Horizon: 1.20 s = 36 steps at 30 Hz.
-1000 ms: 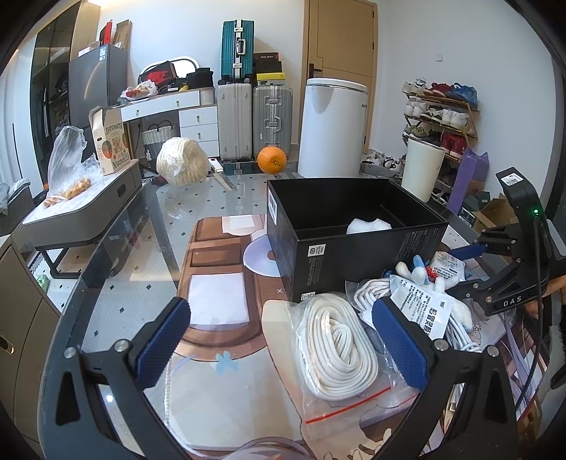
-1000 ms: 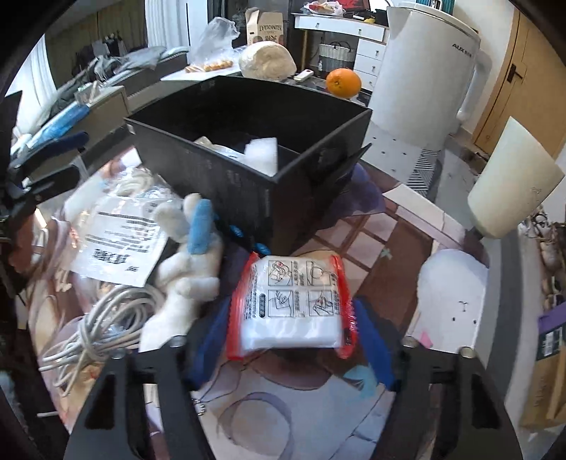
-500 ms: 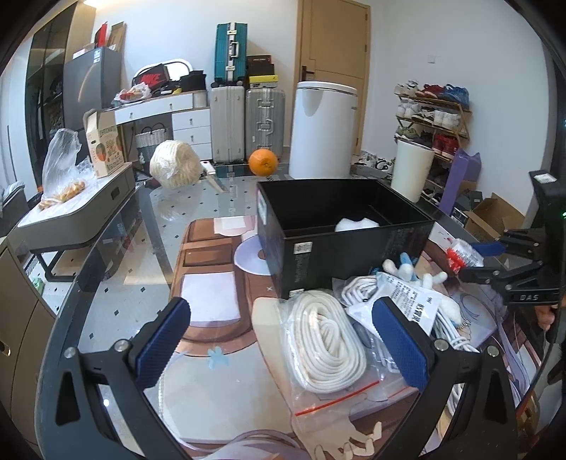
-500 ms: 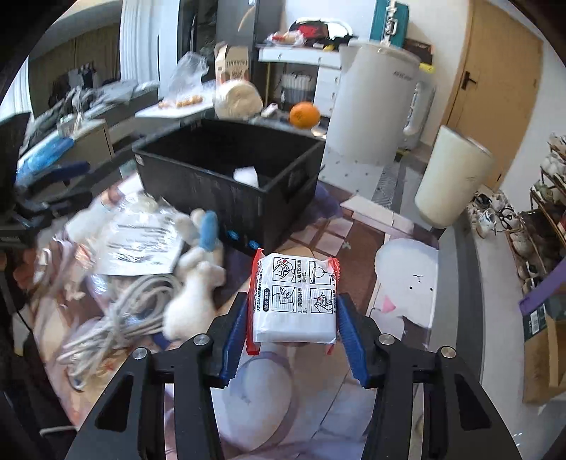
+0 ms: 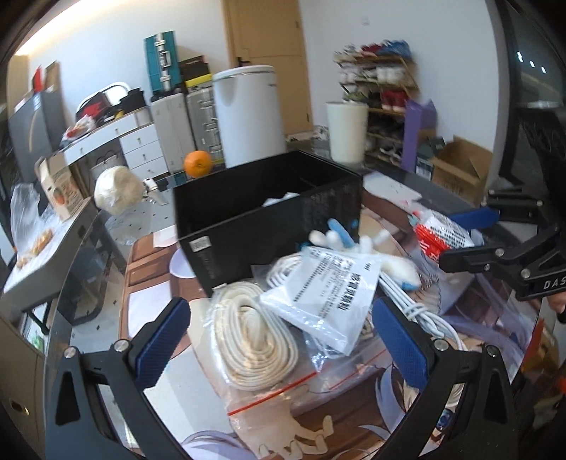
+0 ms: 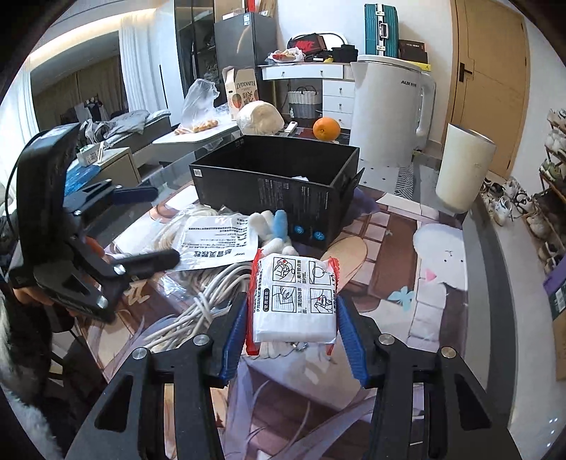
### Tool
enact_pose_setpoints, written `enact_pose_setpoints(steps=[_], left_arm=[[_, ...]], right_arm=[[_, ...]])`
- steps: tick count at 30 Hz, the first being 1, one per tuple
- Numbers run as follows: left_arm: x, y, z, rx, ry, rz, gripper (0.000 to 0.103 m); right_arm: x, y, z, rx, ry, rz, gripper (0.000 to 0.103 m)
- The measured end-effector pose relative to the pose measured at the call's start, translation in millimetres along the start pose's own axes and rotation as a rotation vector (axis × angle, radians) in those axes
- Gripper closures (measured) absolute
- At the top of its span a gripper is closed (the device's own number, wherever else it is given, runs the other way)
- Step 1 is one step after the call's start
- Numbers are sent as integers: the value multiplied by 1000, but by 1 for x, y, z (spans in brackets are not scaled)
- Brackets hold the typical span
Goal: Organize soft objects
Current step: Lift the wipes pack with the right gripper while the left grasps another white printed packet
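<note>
While the right hand-held gripper (image 6: 292, 315) pinches the wipes packet (image 6: 293, 297), and the left hand-held gripper (image 5: 279, 339) gapes empty, that slick packet could slip before reaching the black box (image 6: 276, 177) at twelve o'clock.

White walls (image 6: 311, 17), wooden door (image 6: 490, 70) at right. White drawer unit (image 6: 318, 85) against far wall, shoe rack (image 5: 382, 99) beside door, curtains (image 6: 136, 67) at left.

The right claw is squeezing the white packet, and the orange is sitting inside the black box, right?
Not quite. The right claw does squeeze the white packet, but the orange sits on the table behind the black box, not inside it. The right wrist view shows this.
</note>
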State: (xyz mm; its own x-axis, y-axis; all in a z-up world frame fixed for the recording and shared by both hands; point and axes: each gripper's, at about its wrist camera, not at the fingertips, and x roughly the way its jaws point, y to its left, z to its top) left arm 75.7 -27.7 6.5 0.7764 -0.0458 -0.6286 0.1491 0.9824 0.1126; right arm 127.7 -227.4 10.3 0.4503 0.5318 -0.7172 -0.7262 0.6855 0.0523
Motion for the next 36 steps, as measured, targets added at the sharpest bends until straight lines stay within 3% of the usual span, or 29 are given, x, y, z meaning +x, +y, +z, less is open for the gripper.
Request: enact_pose_setpoints(steps=[8,17,24,26,28,36], left_arm=[[14,-14,6,56,73,-31,0],[28,-18,16,90,103,-43,0],[38,-10,18,36,138,-74,1],[39,-8,17,26,138,-90,6],[39,-9,15,26,145,-120,21],[25,-16,13,69,104,-161,41]], right_arm=[[-1,-1,-2,3,-7,13,53],[-1,-1,-3,-3,-3,19,53],[0,-2,-3,-4,-1,25,53],[0,-2,-3,-5,0,25,53],[0,-1,-3,-5,2,26,53],[4,1,-5,-9,9,28,53]])
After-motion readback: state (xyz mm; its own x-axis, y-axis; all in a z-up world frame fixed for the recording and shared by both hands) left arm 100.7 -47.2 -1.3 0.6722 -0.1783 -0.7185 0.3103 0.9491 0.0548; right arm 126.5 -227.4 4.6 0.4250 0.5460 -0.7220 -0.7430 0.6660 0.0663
